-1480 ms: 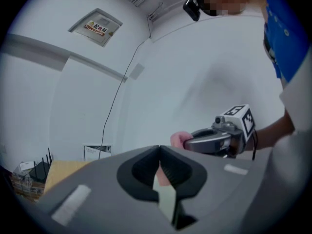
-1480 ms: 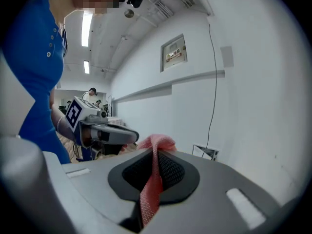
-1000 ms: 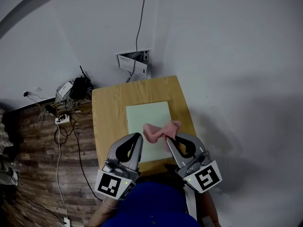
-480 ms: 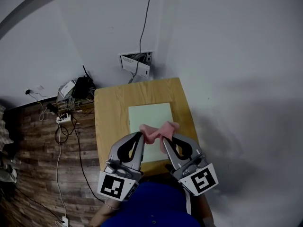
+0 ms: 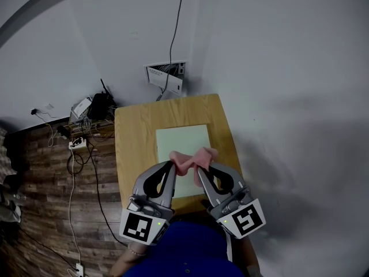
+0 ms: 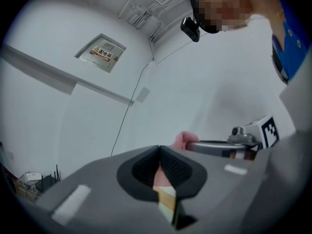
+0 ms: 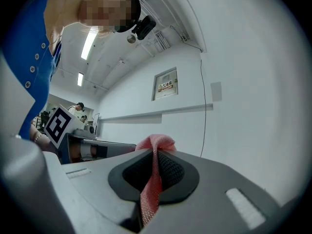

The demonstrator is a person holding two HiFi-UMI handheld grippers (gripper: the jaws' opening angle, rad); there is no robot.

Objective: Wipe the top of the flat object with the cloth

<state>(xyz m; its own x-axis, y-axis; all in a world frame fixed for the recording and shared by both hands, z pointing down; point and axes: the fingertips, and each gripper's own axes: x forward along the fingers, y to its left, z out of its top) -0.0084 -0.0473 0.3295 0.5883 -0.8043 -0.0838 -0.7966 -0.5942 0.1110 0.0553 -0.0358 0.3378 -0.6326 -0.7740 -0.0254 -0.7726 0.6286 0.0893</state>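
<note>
Jaws of the left gripper (image 5: 170, 165) and the right gripper (image 5: 200, 168) are each clenched on the pink cloth (image 5: 188, 159), which spans between them over the pale green board (image 5: 183, 138) on the wooden worktop (image 5: 135, 137).

A: Your top (image 5: 184, 250) is deep blue, with small buttons (image 7: 36, 55) down the front.
B: You also wear a thin band (image 5: 134, 250) at the left wrist.
A: Your left gripper (image 5: 170, 165) and right gripper (image 5: 200, 167) are pale grey shells with dark oval openings and black ribbed pads (image 7: 170, 172).
B: Each bears a white cube (image 5: 138, 227) with black square markers, and your right one shows a small green light (image 5: 230, 219).
</note>
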